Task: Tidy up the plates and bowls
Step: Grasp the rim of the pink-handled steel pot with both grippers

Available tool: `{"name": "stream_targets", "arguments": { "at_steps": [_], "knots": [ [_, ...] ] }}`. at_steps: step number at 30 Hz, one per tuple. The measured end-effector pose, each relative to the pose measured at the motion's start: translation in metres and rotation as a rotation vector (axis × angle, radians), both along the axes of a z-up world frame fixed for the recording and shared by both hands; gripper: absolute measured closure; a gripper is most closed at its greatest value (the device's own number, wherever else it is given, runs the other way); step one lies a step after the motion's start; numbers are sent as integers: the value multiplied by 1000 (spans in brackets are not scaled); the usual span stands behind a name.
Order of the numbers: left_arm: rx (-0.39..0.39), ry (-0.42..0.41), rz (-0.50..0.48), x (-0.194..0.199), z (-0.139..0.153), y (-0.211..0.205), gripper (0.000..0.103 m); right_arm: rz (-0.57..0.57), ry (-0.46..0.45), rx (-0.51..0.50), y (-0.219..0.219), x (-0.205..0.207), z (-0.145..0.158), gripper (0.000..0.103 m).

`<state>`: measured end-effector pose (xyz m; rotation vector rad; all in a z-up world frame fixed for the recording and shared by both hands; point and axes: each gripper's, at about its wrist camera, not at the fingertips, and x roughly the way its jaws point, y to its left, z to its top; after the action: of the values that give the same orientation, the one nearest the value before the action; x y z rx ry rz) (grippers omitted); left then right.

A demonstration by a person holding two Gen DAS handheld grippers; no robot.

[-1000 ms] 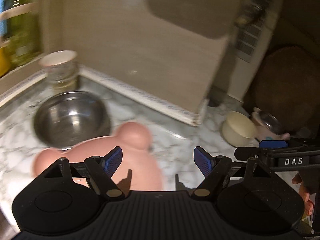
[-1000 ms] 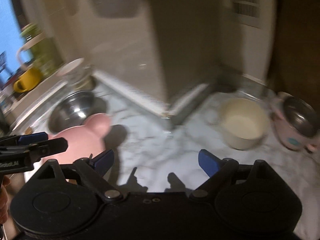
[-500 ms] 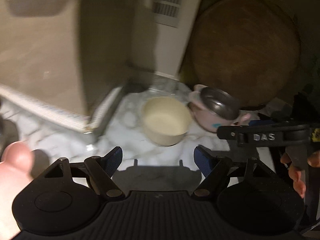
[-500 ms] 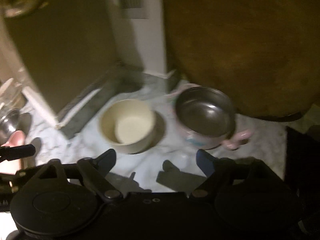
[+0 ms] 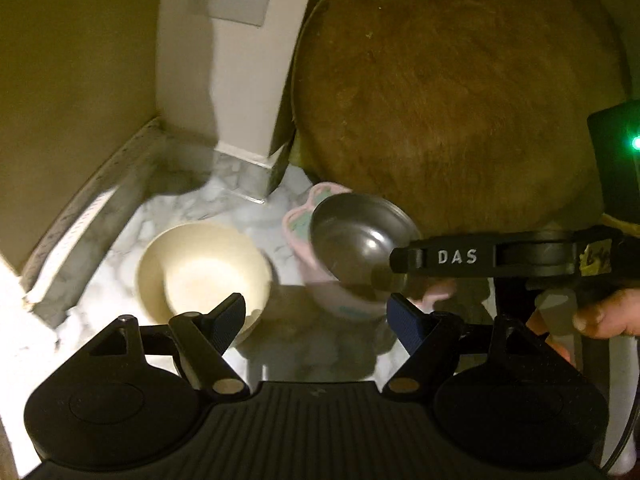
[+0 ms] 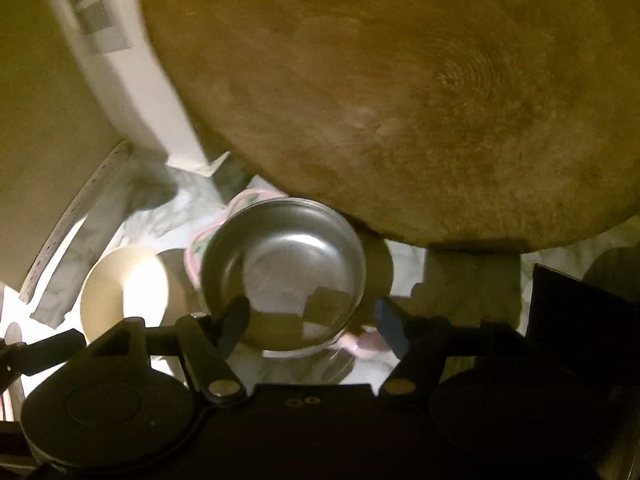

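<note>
My left tongs [image 5: 316,316] hang open and empty over the marble counter [image 5: 248,208], the cream bowl [image 5: 204,276] just beyond their left finger. My right tongs [image 6: 310,320] have just been closing, their jaws still apart either side of the steel bowl [image 6: 284,264] in its pink holder [image 6: 360,344], not pressing it. A big round wooden board [image 6: 400,100] leans behind.

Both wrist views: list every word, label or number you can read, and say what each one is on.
"DAS": white letters on the black bar of the right gripper, seen in the left wrist view.
Yellow sticker on the same bar: dark marks, too blurred to read.
Teal print on the pink-handled steel-lined bowl: unreadable.
Right wrist view: no text.
</note>
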<state>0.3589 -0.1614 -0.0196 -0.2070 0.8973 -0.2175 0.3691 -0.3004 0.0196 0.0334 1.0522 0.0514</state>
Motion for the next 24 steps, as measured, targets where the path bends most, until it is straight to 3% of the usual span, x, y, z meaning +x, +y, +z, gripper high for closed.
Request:
{"name": "stream_targets", "arguments": {
  "at_steps": [2, 5, 6, 16, 24],
  "knots": [
    [-15, 27, 15, 12, -6, -8, 26, -11, 33, 3, -7, 12, -5, 46],
    [-40, 75, 34, 29, -14, -16, 40, -38, 67, 7, -16, 25, -12, 52],
    [-41, 85, 40, 34, -17, -19, 40, -46, 77, 13, -19, 29, -15, 55],
    [24, 141, 42, 62, -43, -36, 54, -81, 117, 75, -36, 43, -36, 86],
    [85, 176, 3, 75, -61, -45, 64, -88, 109, 96, -39, 44, -41, 95]
  ]
}}
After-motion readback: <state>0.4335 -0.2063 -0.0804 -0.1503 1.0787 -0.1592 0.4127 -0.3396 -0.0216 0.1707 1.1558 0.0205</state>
